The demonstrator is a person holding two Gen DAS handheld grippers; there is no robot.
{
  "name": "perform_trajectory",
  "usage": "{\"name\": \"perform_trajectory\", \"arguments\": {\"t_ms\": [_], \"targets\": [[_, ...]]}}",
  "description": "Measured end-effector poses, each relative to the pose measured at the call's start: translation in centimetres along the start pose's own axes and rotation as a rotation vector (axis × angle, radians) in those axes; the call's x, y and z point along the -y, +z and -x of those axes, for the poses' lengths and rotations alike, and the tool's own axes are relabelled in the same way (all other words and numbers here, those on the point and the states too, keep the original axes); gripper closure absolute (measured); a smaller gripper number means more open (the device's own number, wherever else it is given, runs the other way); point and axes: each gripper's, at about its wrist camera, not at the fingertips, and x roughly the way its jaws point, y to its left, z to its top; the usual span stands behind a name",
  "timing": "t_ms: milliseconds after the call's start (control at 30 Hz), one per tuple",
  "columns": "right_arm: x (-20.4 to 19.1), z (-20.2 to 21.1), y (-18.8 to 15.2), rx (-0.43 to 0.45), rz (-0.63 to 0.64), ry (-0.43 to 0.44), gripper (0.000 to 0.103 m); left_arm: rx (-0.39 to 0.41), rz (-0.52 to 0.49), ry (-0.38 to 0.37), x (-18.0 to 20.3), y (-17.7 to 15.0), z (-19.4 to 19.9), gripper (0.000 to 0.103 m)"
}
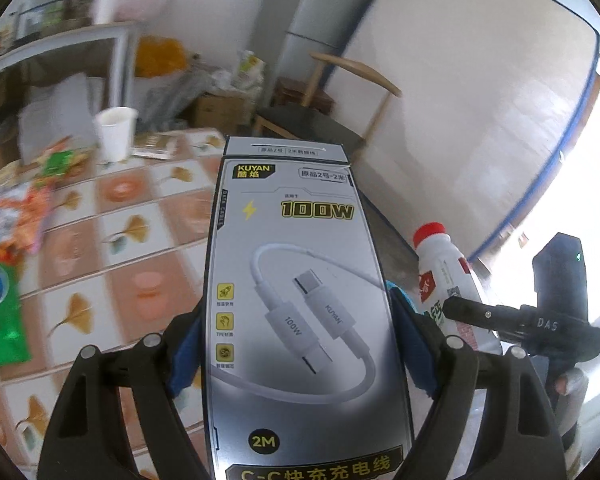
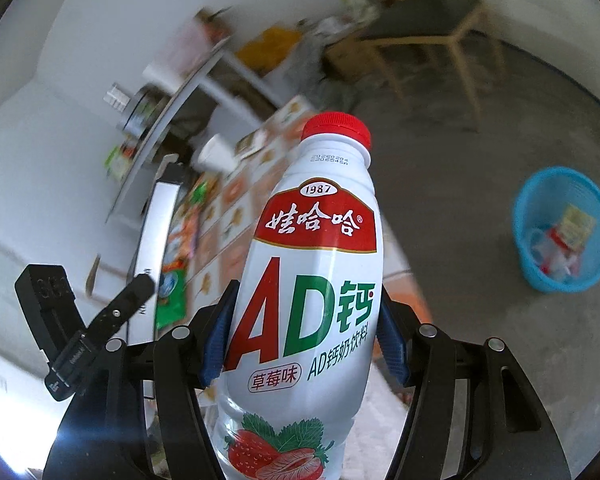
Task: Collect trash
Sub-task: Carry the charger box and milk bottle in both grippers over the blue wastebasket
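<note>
Between the blue pads of your left gripper point(image 1: 300, 344) sits a grey cable box point(image 1: 300, 280), clamped at both long edges and pointing away from you, printed face up. Your right gripper point(image 2: 300, 344) grips a white milk bottle point(image 2: 312, 280) around its labelled middle, red cap point(image 2: 336, 128) at the far end. In the left view that same bottle point(image 1: 440, 268) shows just right of the box, with the right gripper's black body beside it.

Left of the box lies the table point(image 1: 132, 232) with its orange-and-white leaf-patterned cloth. A white cup point(image 1: 114, 132) stands near the table's far edge, and bright snack wrappers point(image 1: 4, 240) lie along its left side, blurred. Beyond the table's far end stands a wooden chair point(image 1: 332, 92).

In the right view, a blue bin point(image 2: 564, 228) sits on the grey floor well to the right of the bottle, with some wrappers already in it. The table runs off behind the bottle to the left.
</note>
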Motion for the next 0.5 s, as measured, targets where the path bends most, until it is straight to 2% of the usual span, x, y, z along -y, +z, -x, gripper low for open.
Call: {"name": "perform_trajectory", "arguments": {"t_ms": [200, 500], "targets": [[7.6, 3.2, -1.1, 0.082, -0.192, -0.055, 0.044, -0.130, -0.073, -0.111, 4.9, 1.7, -6.0, 0.023], [18.6, 3.1, -1.2, 0.109, -0.467, -0.024, 0.044, -0.377, -0.120, -0.207, 12.9, 2.7, -18.7, 0.023]]}}
